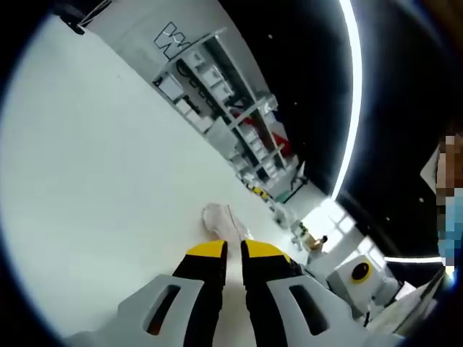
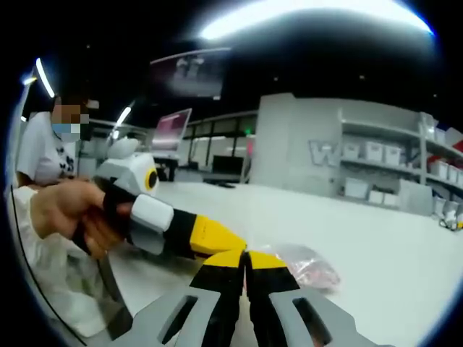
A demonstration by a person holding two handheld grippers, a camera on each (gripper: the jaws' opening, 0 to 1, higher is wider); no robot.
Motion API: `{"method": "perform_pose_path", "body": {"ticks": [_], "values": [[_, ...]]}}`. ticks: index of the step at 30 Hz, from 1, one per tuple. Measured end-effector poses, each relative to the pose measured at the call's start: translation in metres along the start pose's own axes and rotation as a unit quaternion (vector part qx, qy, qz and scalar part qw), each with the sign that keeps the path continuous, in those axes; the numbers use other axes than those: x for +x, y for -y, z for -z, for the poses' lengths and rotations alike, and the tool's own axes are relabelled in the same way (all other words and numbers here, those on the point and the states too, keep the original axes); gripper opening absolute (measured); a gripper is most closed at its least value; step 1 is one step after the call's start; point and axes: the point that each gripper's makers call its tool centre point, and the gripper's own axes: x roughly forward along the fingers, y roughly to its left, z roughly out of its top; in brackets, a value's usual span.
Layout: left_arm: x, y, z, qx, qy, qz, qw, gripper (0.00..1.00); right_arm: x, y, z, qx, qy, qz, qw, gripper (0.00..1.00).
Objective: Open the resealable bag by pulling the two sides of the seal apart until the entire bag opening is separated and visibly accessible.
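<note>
The left gripper (image 1: pixel 234 249) has its jaws pressed together on the edge of the bag (image 1: pixel 221 219), which lies on the white bench (image 1: pixel 94 181), far from its edges. The right gripper (image 2: pixel 244 259) also pinches the bag (image 2: pixel 307 264). A hand (image 2: pixel 69 210) holds the left gripper (image 2: pixel 235 242).

A broad white worktop (image 1: pixel 94 181) carries a clear resealable bag (image 2: pixel 307 266), lying flat just beyond the tips of the right tool (image 2: pixel 244 254) and touching them.
</note>
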Motion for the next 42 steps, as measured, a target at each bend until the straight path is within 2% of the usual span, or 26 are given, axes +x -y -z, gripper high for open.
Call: {"method": "perform_pose_path", "body": {"ticks": [8,13,29,35,42], "values": [[-0.001,-0.002,0.000,-0.001,-0.005,-0.008,1.0000,0.12,0.001,-0.003,0.002,-0.003,-0.005,-0.006,1.0000,0.00],[0.000,-0.002,0.003,0.007,-0.010,-0.003,0.9999,0.03,0.002,-0.003,0.004,-0.002,-0.009,-0.007,0.9999,0.00],[0.000,0.000,0.001,0.001,-0.001,0.011,0.9999,0.02,0.002,-0.001,0.009,0.002,-0.018,-0.007,0.9998,0.00],[0.000,0.001,0.001,0.000,0.002,0.013,0.9999,0.02,0.003,-0.002,0.009,-0.039,-0.023,0.000,0.9990,0.00],[0.000,0.001,0.001,0.002,0.003,0.015,0.9999,0.02,0.002,-0.001,0.007,-0.042,-0.025,0.001,0.9988,0.00]]}}
